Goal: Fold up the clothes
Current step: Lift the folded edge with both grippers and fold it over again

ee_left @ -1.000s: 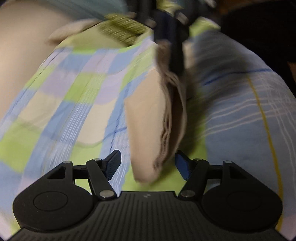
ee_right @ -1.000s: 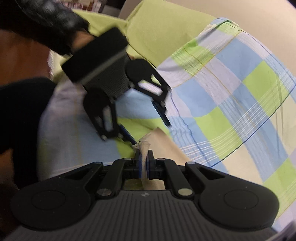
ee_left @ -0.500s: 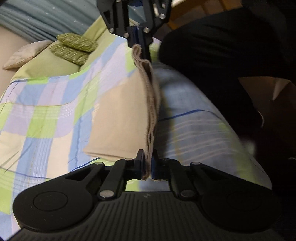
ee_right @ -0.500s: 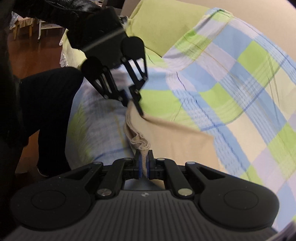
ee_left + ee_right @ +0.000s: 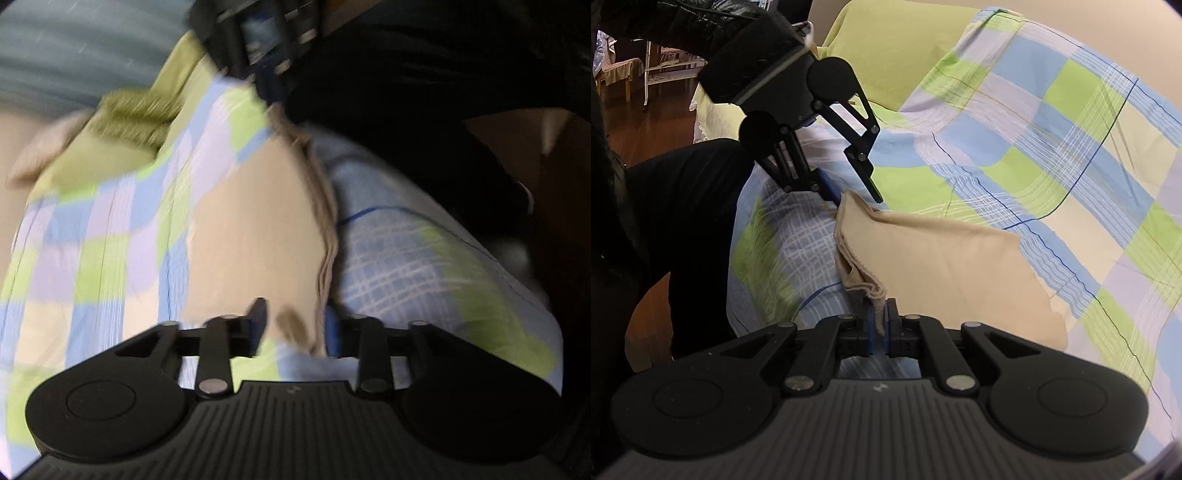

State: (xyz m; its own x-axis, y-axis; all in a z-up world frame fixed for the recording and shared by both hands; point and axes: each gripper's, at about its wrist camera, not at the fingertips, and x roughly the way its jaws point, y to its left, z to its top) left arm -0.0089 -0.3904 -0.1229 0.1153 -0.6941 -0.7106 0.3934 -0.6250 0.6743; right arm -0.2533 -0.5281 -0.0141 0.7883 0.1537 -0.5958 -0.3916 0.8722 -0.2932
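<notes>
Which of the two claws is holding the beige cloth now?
The right claw: it is shut on a corner of the beige cloth. The left claw stands open at the far corner, gripping nothing.

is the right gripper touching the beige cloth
Touching. The right wrist view shows the right gripper with its jaws shut on a bunched corner of the beige cloth, the fabric pinched between the blue pads.

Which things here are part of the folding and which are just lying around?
In the job:
beige cloth
right claw, shut on the cloth's near corner
left claw, open at its far corner

Lying about:
checked sheet
green cushion
olive pillows
</notes>
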